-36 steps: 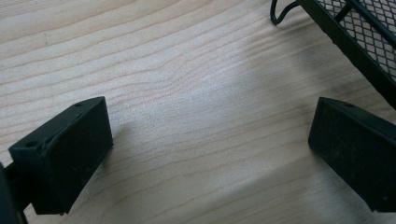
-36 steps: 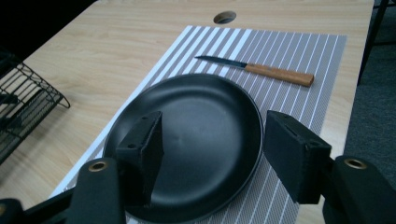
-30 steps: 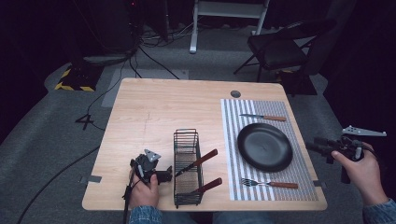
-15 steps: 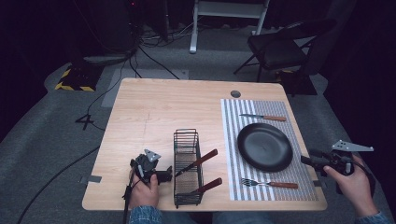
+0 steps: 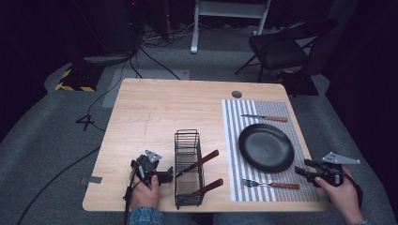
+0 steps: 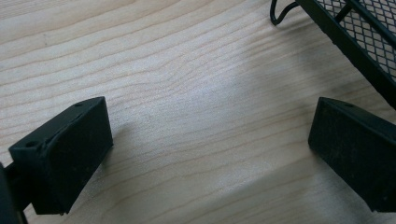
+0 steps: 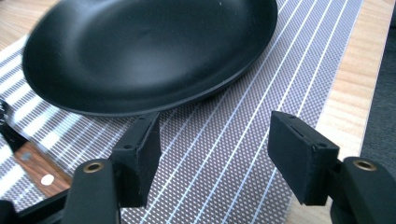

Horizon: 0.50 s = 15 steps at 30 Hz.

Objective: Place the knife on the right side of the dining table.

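The right gripper (image 5: 307,169) is hovering low over the counter's (image 5: 155,112) near right corner, its fingers (image 7: 140,154) spread wide with nothing between them, just striped placemat (image 7: 243,135) underneath. The fork (image 5: 271,184) is lying on that placemat along the near edge, wooden handle pointing toward the right gripper, tines toward the counter's middle; the handle's end is peeking in beside the right gripper's fingers. Right behind it, the black plate (image 5: 266,147) is sitting in the middle of the placemat, its rim close in front of the fingers, crowding the space on that side. Farther back, toward the far edge, a knife (image 5: 264,117) is resting on the placemat. Over by the near left corner, the left gripper (image 5: 165,176) is resting on the bare wood, fingers (image 6: 65,154) spread, nothing held. Just beside it the wire basket (image 5: 188,168) is standing with two wooden-handled utensils (image 5: 202,161) leaning out toward the placemat.
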Tool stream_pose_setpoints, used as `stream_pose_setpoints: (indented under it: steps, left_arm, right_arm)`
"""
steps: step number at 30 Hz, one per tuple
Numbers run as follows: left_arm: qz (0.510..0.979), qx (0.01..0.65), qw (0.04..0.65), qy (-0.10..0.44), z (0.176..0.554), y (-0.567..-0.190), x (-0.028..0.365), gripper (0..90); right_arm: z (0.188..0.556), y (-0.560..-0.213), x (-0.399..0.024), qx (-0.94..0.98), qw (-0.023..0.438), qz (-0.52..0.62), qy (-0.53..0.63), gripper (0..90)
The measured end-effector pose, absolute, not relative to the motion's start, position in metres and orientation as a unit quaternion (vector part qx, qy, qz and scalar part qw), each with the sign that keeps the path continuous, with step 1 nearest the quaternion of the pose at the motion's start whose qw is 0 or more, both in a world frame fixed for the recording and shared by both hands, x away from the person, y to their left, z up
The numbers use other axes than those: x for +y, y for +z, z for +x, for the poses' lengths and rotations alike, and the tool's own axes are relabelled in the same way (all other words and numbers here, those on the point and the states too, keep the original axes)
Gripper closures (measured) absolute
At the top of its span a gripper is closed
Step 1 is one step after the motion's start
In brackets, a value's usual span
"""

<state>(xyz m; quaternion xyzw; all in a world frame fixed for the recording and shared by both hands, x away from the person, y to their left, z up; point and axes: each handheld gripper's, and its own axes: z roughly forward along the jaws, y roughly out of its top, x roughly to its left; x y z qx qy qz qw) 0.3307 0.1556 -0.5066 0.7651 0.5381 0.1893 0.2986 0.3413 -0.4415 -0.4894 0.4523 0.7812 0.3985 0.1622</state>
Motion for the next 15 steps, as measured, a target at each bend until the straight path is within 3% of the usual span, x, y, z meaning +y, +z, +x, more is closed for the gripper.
stream_pose_setpoints:
  steps: [12,15]
  left_arm:
    - [0.765,0.538,0.299,0.189,0.331,-0.507,0.156,0.0]
    - [0.765,0.538,0.299,0.189,0.331,-0.507,0.156,0.0]
  right_arm:
    - [0.337,-0.504,-0.432,0.796,0.191,0.438,0.371,29.5]
    - [0.336,-0.504,-0.427,0.803,0.196,0.432,0.361,22.6]
